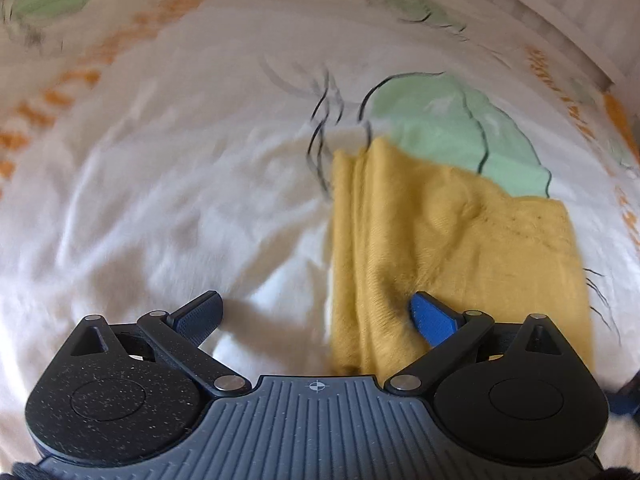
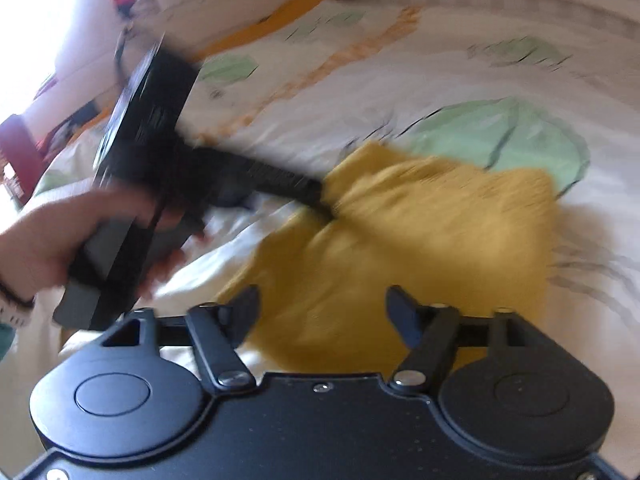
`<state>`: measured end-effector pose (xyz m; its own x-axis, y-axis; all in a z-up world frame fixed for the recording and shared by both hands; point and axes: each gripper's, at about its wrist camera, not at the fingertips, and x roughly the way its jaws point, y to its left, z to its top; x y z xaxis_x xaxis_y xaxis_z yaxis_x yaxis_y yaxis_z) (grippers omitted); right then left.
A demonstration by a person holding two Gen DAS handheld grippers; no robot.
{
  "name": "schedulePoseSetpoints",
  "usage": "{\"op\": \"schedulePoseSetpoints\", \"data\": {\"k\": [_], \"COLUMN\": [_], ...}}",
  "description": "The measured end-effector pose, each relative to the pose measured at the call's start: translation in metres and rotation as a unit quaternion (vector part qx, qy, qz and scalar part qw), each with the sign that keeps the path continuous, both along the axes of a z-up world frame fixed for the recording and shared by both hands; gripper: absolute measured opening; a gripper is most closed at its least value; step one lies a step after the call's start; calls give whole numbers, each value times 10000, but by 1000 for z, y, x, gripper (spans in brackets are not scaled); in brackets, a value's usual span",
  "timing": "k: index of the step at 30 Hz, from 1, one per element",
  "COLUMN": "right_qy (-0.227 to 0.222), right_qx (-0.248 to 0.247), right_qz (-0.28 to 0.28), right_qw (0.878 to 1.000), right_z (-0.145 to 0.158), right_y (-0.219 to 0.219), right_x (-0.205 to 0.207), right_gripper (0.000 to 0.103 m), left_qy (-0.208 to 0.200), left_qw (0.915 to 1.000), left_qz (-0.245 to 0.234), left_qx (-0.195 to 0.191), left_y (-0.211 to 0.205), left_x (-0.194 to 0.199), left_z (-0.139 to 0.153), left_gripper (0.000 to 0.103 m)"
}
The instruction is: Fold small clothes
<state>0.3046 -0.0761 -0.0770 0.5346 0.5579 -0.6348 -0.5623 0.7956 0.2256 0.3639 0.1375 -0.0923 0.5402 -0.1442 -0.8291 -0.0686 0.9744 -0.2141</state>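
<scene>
A small mustard-yellow garment (image 1: 452,248) lies folded on a white bedsheet; it also shows in the right wrist view (image 2: 408,248). My left gripper (image 1: 316,316) is open, its left finger over bare sheet and its right finger over the garment's left part. In the right wrist view the left gripper (image 2: 316,196) reaches the garment's left edge, held by a hand (image 2: 52,236). My right gripper (image 2: 322,312) is open and empty, just above the garment's near edge. Both views are blurred by motion.
The sheet (image 1: 160,184) carries green leaf prints (image 1: 452,120) and orange lettering bands (image 1: 72,84). A striped pillow or bed edge (image 1: 576,4) lies at the far right. Room clutter and a bright window (image 2: 36,20) show at the left.
</scene>
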Motion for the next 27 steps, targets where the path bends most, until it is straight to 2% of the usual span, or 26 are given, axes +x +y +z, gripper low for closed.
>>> {"op": "schedulePoseSetpoints", "data": {"k": [4,7,14,18,20,27], "right_qy": [-154,-79,157,586,574,687], "right_qx": [80,197,-37,85,215,213], "right_qz": [-509,-804,-1243,-1443,-1505,-1473], "right_qw": [9986,9965,9921,9878,9867,9865], "right_z": [4,0,-24,-42,-45,-45], "right_y": [-25,-38,-47,-53,-55,-52], "right_x": [25,51,98,113,114,122], "right_gripper": [77,80,88,91,94,103], "left_qy": [-12,-17,-8,-8,-9,-33], "left_qw": [10000,10000,10000,9999,9999,9999], "left_qz": [21,12,22,12,16,19], "left_qx": [-41,55,68,119,126,145], "left_y": [4,0,0,-3,-4,-5], "left_x": [-3,-4,-3,0,0,-1], "left_z": [1,0,0,0,-1,-1], "left_gripper": [102,103,103,103,103,103]}}
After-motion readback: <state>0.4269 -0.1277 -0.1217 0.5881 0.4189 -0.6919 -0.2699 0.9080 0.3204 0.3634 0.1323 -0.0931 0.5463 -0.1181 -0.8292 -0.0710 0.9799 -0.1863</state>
